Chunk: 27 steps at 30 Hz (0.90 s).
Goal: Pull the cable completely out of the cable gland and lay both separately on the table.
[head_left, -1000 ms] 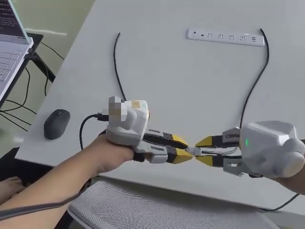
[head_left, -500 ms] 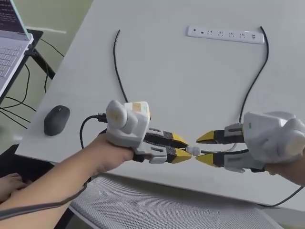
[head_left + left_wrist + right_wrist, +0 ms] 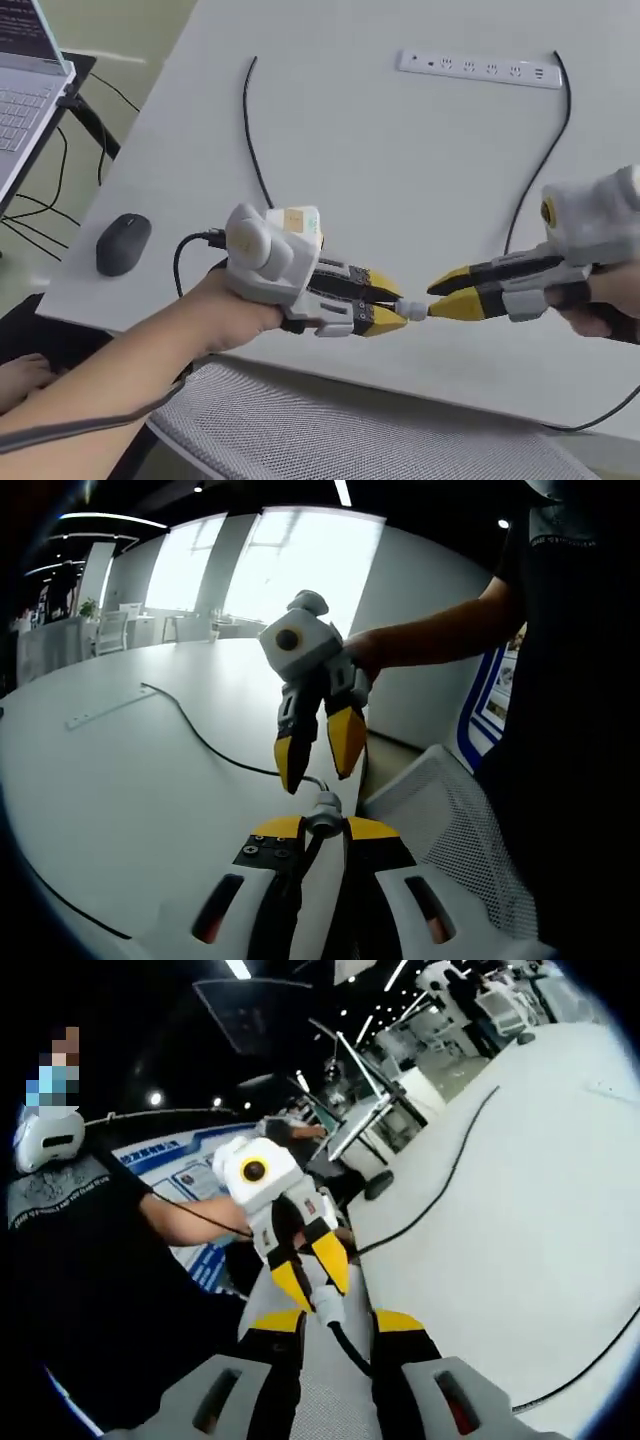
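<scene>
Left gripper view: left claw [image 3: 322, 826] pressed shut on small white gland [image 3: 322, 808], held only at very tips. Right claw [image 3: 313, 778] just opposite, jaws spread. Thin black cable [image 3: 345, 1345] runs between them, not pinched as far as I can see. Both parts in air off table [image 3: 400, 180] edge, above mesh chair [image 3: 330, 430].

Risks:
- right claw closing short, grabbing nothing
- smooth cable sliding through on pull
- gland twisting out of tip hold if pull goes off-axis
- anything dropped here landing on chair, not table

No legible text, labels or numbers.
</scene>
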Tool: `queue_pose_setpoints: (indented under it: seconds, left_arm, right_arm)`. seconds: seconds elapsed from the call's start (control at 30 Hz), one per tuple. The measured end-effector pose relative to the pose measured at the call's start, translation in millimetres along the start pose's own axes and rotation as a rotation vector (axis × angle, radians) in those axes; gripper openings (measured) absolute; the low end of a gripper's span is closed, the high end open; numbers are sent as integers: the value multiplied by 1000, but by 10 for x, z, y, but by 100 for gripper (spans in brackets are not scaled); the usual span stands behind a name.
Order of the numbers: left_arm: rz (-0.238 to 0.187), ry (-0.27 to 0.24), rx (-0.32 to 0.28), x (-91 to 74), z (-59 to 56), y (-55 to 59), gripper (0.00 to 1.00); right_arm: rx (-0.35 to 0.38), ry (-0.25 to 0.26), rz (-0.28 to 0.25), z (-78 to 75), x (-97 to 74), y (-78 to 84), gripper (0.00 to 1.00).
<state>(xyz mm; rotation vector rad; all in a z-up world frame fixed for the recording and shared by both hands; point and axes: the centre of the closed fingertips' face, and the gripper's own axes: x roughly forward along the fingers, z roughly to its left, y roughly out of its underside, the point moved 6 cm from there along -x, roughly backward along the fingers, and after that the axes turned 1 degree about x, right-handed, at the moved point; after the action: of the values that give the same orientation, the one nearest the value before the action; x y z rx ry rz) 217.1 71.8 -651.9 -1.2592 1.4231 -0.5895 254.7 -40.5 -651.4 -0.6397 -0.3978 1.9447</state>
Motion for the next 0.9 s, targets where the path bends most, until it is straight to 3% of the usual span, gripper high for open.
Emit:
queue_pose_setpoints:
  seconds: [0.1, 0.27, 0.63, 0.8, 0.9]
  left_arm:
    - [8, 3, 10, 0, -14, -6, 15]
    - [4, 1, 13, -5, -11, -15, 15]
    - [0, 8, 3, 4, -12, -22, 15]
    - [9, 12, -5, 3, -7, -2, 15]
    - [19, 9, -8, -2, 3, 9, 15]
  right_arm:
    - [50, -41, 14, 9, 26, 32, 19]
    - [42, -46, 50, -14, 107, 98, 19]
    - [16, -78, 49, 35, 157, 63, 9]
    - [-98, -42, 74, 48, 173, 61, 8]
    - [-262, 17, 110, 83, 197, 43, 8]
